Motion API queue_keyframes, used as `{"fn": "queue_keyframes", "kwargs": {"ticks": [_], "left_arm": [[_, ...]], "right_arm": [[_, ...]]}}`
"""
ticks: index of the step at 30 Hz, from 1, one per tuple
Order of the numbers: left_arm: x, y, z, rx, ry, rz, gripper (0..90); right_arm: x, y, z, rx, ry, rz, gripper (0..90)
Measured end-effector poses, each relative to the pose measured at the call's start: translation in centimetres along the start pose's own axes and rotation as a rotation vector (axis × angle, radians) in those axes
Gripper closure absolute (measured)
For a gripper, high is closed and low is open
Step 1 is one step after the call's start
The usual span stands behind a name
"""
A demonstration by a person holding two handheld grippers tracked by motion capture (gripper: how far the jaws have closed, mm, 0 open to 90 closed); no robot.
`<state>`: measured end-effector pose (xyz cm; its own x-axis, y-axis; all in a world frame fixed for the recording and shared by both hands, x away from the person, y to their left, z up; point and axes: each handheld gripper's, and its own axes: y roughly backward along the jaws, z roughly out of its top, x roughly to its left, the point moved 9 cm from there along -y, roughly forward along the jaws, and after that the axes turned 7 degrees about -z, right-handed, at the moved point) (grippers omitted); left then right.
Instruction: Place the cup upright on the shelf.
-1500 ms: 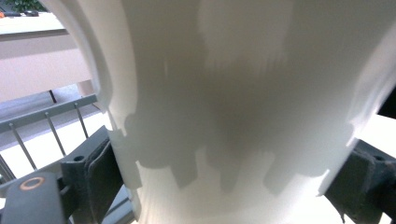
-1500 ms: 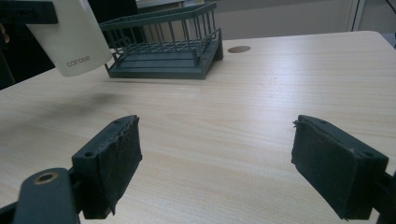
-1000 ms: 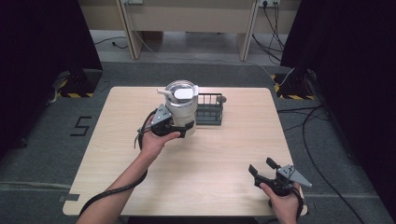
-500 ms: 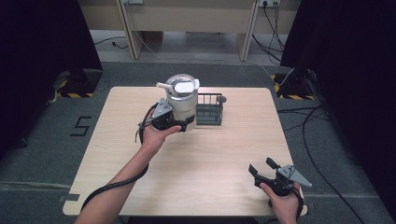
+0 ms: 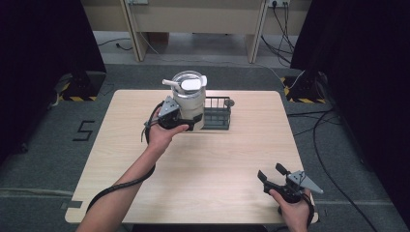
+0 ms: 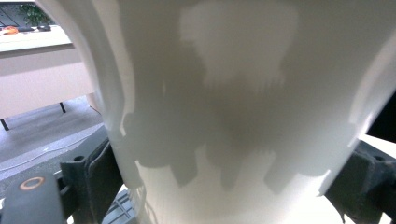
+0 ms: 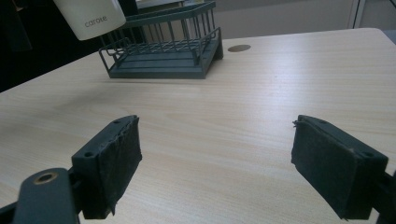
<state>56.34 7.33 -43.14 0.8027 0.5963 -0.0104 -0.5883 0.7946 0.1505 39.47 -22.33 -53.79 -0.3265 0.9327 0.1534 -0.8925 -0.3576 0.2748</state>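
A white pot (image 5: pixel 188 97) with a glass lid and a short side handle hangs above the table, just left of a dark wire rack (image 5: pixel 216 114). My left gripper (image 5: pixel 186 123) is shut on the pot's lower body; in the left gripper view the white wall (image 6: pixel 224 93) sits between both pads (image 6: pixel 95 177). The right gripper view catches the pot's bottom edge (image 7: pixel 91 16), marked "carote", above the rack's (image 7: pixel 163 46) left end. My right gripper (image 5: pixel 271 174) rests near the table's front right corner, open, with bare wood between its jaws (image 7: pixel 229 163).
The light wooden table (image 5: pixel 217 159) has a round cable hole (image 5: pixel 229 102) behind the rack. Dark curtains stand on both sides, and cables lie on the floor at the right. A wooden bench stands beyond the table.
My left gripper has lifted the pot higher and a little to the right, toward the rack. The right gripper has stayed still.
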Motion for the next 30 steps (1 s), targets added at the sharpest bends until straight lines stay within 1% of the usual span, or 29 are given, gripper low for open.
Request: {"fn": "queue_keyframes", "kwargs": {"ticks": [16, 19, 22, 30], "left_arm": [[0.9, -0.9, 0.9, 0.005, -0.004, 0.012, 10.8], [1.0, -1.2, 1.0, 0.001, 0.003, 0.012, 10.8], [1.2, -1.4, 1.1, 0.005, -0.001, 0.012, 10.8], [1.5, -1.9, 1.2, 0.013, 0.004, 0.014, 10.8]], "right_arm": [[-0.1, 0.0, 0.0, -0.001, -0.002, 0.0, 16.2], [-0.2, 0.0, 0.0, -0.002, -0.002, -0.002, 16.3], [-0.2, 0.0, 0.0, -0.001, -0.003, -0.001, 16.2], [-0.2, -0.1, -0.1, 0.001, -0.007, -0.002, 16.2]]}}
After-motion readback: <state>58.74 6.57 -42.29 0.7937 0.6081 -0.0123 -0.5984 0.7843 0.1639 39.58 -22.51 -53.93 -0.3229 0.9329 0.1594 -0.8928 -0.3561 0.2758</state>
